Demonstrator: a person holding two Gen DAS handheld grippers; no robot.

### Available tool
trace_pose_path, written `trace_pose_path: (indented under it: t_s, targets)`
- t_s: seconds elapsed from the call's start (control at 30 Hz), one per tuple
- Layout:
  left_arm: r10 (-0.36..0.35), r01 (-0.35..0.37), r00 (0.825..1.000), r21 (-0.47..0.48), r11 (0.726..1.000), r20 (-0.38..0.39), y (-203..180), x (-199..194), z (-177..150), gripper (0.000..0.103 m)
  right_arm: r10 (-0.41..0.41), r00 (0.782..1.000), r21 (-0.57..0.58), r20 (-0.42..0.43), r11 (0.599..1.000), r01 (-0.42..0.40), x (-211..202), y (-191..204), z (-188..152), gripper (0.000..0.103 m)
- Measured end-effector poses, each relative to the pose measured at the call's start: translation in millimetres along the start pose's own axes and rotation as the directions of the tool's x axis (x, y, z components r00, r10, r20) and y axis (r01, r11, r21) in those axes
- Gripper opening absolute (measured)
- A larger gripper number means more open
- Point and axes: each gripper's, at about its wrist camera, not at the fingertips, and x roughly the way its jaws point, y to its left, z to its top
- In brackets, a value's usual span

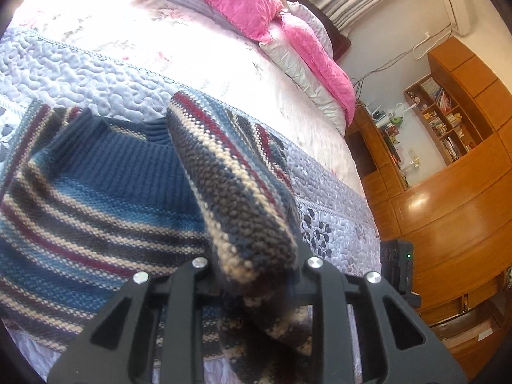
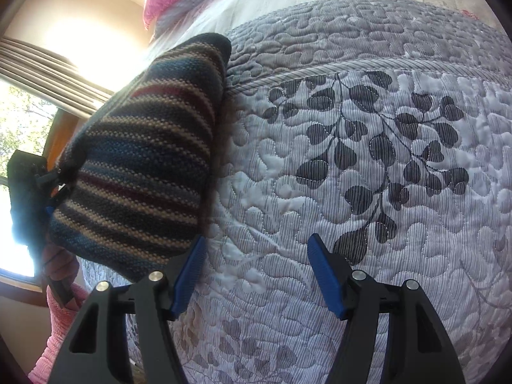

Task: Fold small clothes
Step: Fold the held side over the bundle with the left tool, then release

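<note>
A knit sweater (image 1: 96,192) with blue, cream, maroon and grey stripes lies on the quilted bedspread (image 1: 96,73), its ribbed blue collar facing away. My left gripper (image 1: 256,283) is shut on a folded part of the sweater, which rises from the jaws and hides the fingertips. In the right wrist view that lifted fold (image 2: 144,160) hangs at the left, with the left gripper (image 2: 35,188) dark against the window behind it. My right gripper (image 2: 256,275) stands open over bare quilt, its blue pads (image 2: 188,275) wide apart and holding nothing, just right of the fold.
Pink and grey pillows (image 1: 256,9) lie at the head of the bed. Wooden cabinets and a bookshelf (image 1: 448,128) stand past the bed's right edge. A bright window with curtains (image 2: 38,73) is at the left. A hand in a pink sleeve (image 2: 60,288) holds the left gripper.
</note>
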Motion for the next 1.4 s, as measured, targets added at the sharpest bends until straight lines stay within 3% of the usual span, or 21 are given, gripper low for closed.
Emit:
trace_pose_path:
  t_s: [0.17, 0.4, 0.57, 0.67, 0.73, 0.9, 1.03, 1.17, 1.33, 1.4]
  targets:
    - [0.073, -0.07, 0.995, -0.053, 0.996, 0.067, 41, -55, 19, 0.023, 0.009, 1.0, -0.036, -0.011, 0.999, -0.009, 7, 19, -2, 0.067]
    - [0.226, -0.214, 0.968, -0.109, 0.971, 0.11, 105, -120, 36, 0.023, 0.028, 0.999, -0.093, -0.035, 0.995, -0.031, 23, 48, -4, 0.067]
    - [0.263, -0.262, 0.965, -0.153, 0.953, -0.017, 160, -99, 21, 0.024, 0.038, 0.997, -0.136, -0.065, 0.99, -0.047, 38, 70, -6, 0.067]
    - [0.315, -0.327, 0.944, -0.147, 0.934, -0.099, 183, -72, 5, 0.025, 0.048, 0.996, -0.145, -0.081, 0.988, -0.059, 43, 80, -7, 0.067]
    - [0.346, -0.356, 0.933, -0.129, 0.925, -0.099, 187, -63, 0, 0.027, 0.066, 0.994, -0.15, -0.091, 0.986, -0.08, 46, 88, -9, 0.067]
    - [0.358, -0.366, 0.93, -0.101, 0.925, -0.089, 179, -71, 0, 0.029, 0.134, 0.984, -0.167, -0.116, 0.974, -0.153, 54, 114, -11, 0.067]
    - [0.337, -0.343, 0.939, -0.099, 0.934, -0.07, 167, -94, -10, 0.035, 0.156, 0.976, -0.189, -0.154, 0.964, -0.184, 71, 134, -15, 0.068]
    - [0.346, -0.348, 0.937, -0.056, 0.936, -0.048, 152, -115, -31, 0.043, 0.142, 0.971, -0.203, -0.191, 0.962, -0.181, 92, 145, -20, 0.068]
    - [0.293, -0.297, 0.954, -0.068, 0.952, -0.061, 143, -126, -60, 0.055, 0.157, 0.963, -0.157, -0.219, 0.968, -0.194, 114, 143, -20, 0.069]
    - [0.319, -0.322, 0.945, -0.042, 0.946, -0.076, 139, -122, -68, 0.057, 0.149, 0.964, -0.152, -0.22, 0.971, -0.185, 119, 142, -20, 0.069]
